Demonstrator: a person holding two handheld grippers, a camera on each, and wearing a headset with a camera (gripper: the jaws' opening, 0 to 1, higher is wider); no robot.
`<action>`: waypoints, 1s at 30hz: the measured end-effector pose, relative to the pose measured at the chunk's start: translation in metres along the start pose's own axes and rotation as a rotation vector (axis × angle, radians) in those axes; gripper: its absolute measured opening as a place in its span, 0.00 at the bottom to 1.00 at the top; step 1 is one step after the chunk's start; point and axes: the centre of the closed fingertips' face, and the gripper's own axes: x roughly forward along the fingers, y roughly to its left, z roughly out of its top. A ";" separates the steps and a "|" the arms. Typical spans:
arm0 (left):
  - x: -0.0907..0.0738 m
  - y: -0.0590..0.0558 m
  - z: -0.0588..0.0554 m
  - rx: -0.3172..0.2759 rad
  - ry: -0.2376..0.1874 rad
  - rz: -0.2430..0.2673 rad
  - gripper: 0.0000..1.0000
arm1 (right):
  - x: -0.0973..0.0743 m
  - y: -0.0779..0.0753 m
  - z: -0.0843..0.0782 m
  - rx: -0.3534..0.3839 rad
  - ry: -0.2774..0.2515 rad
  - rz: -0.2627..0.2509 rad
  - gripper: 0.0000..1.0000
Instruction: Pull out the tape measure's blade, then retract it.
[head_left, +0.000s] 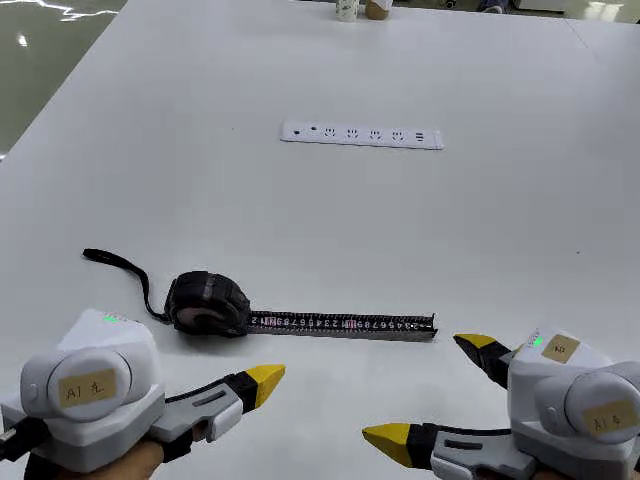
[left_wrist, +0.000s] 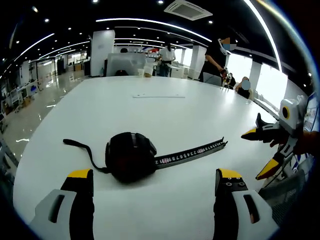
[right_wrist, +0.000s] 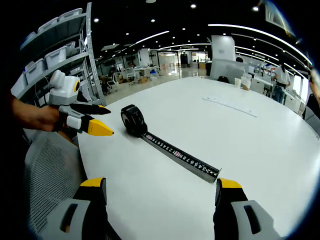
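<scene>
Head view: a tape measure (head_left: 207, 303) is seen lying on the white table (head_left: 300, 200), its blade (head_left: 340, 324) drawn out to the right.
Left gripper (left_wrist: 154, 175): held just short of the case, jaws spread wide.
Right gripper (head_left: 430, 390): held near the blade's tip, jaws parted.
Far side: a power strip (head_left: 361, 135) is laid flat.

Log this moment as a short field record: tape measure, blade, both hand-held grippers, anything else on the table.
Tape measure: black, resting on the white table
Blade: pulled out, lying flat
Left hand-held gripper: open, short of the tape measure, empty
Right hand-held gripper: open, near the blade's end, not touching
Also on table: white power strip, farther back
</scene>
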 end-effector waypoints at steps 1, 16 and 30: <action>0.002 0.001 0.001 -0.005 0.001 0.002 0.98 | 0.000 0.000 -0.001 -0.012 0.006 0.006 0.88; 0.026 0.011 0.014 -0.023 -0.005 0.024 0.97 | 0.006 -0.014 -0.012 -0.087 0.067 0.060 0.84; 0.042 0.025 0.015 -0.036 0.001 0.062 0.89 | 0.010 -0.034 -0.014 -0.165 0.120 0.079 0.74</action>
